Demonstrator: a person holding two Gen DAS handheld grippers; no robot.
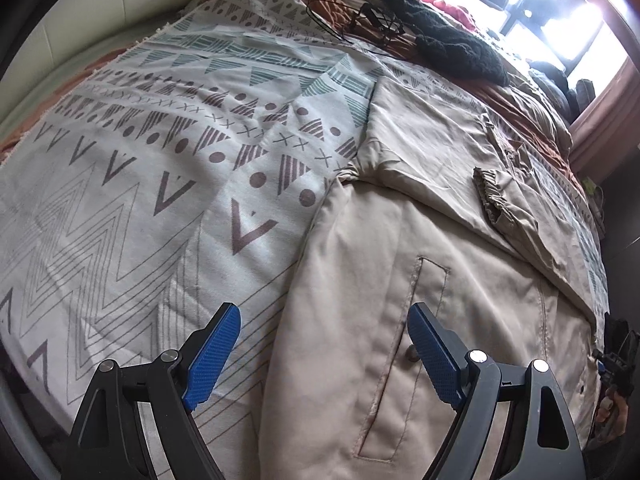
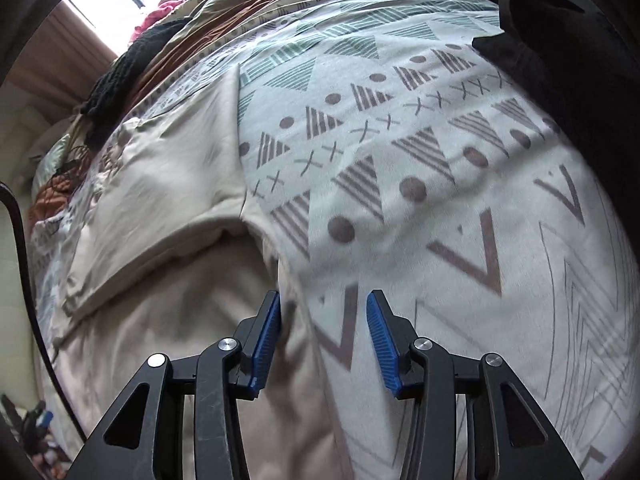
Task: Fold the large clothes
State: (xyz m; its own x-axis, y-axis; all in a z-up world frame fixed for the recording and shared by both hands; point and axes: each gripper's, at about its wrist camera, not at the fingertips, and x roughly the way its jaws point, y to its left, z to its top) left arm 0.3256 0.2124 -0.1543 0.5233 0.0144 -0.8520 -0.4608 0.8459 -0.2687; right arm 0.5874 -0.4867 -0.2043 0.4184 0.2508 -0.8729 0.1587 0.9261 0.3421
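Observation:
A large beige jacket (image 1: 400,248) lies flat on a patterned bedspread (image 1: 140,152). Its welt pocket (image 1: 404,344) faces up and one sleeve with an elastic cuff (image 1: 490,196) is folded across the body. My left gripper (image 1: 325,320) is open and empty, its jaws wide apart over the jacket's left edge near the pocket. In the right wrist view the jacket (image 2: 172,184) fills the left side. My right gripper (image 2: 323,308) is open and empty, straddling the jacket's edge where it meets the bedspread (image 2: 440,160).
A dark knitted garment (image 1: 452,40) and a black wire hanger (image 1: 360,16) lie at the far end of the bed on rust-coloured bedding (image 1: 520,108). A bright window (image 1: 540,0) is beyond. A black object (image 2: 560,60) sits at the right of the right wrist view.

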